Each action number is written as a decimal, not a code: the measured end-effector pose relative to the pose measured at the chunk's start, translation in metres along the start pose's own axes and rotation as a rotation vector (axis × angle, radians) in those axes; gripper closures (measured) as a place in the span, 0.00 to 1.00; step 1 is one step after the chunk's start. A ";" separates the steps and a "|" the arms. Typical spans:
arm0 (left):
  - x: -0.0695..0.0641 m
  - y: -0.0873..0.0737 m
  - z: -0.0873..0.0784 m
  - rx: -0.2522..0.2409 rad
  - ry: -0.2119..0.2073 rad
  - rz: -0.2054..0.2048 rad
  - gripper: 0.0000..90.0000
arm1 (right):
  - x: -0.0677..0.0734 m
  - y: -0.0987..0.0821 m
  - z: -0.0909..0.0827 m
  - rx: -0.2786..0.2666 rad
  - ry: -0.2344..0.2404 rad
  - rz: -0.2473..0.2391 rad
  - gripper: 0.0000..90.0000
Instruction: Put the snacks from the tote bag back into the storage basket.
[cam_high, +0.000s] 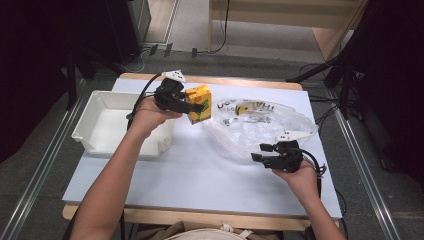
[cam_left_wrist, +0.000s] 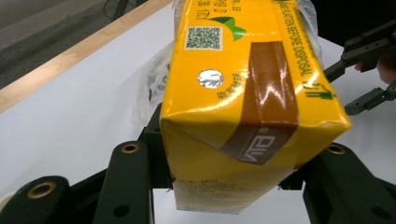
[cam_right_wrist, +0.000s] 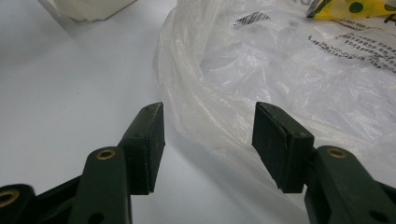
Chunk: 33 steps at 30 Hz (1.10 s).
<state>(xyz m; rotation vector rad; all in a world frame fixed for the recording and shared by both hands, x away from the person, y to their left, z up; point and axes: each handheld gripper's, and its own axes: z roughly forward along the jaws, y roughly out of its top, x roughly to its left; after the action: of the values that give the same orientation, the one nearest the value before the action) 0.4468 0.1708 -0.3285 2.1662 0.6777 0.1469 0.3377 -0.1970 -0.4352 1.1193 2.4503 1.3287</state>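
Left tongs (cam_high: 192, 106) clamp the yellow carton (cam_high: 199, 103) mid-carry, right tongs (cam_high: 257, 152) gape empty by the plastic bag (cam_high: 260, 125); next, probably lower it into the white bin (cam_high: 100, 142).

— What colours are seen on the carton (cam_left_wrist: 243, 93)?
— Yellow, with a brown band, green leaf mark and a printed square code.
— And the rest?
— The bag (cam_high: 260, 127) is clear with black print; the tray (cam_high: 100, 125) white; the tabletop (cam_high: 190, 170) pale blue-white.

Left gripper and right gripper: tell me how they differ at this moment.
The left gripper is clamped on a yellow carton; the right gripper stands open, with nothing between its jaws. The left gripper is lifted beside the white bin; the right gripper sits low at the plastic bag. Both are black, hand-held.
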 end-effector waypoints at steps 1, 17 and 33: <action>0.000 0.000 -0.001 0.002 -0.001 0.000 0.57 | 0.000 0.000 0.000 0.000 0.002 0.002 0.51; 0.010 -0.010 -0.017 -0.007 0.034 -0.034 0.57 | 0.002 0.006 0.006 0.000 0.026 -0.016 0.51; 0.022 -0.025 -0.033 -0.018 0.079 -0.066 0.57 | 0.004 0.013 0.014 0.009 0.051 -0.040 0.51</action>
<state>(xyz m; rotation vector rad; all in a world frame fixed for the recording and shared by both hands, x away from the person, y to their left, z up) 0.4441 0.2176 -0.3287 2.1268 0.7890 0.2035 0.3481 -0.1809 -0.4326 1.0450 2.5032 1.3517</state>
